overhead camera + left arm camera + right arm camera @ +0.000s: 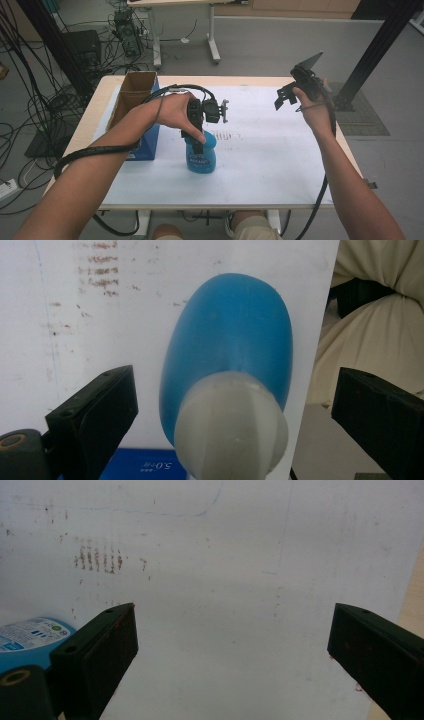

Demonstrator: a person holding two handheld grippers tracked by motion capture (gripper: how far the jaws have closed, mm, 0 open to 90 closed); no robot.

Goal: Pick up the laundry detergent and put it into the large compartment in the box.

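The bottle (202,156) is bright blue with a pale grey-white cap (232,427) and a white-and-blue label (31,632) carrying small green marks. The sheet (280,150) over the table is white, marked with rows of brownish-red smudges (97,559) and faint blue pen lines. The table edge (95,107) is light wood. The carton (131,97) is brown cardboard – its side blue. Both grippers – left gripper (216,111), right gripper (287,95) – are black.
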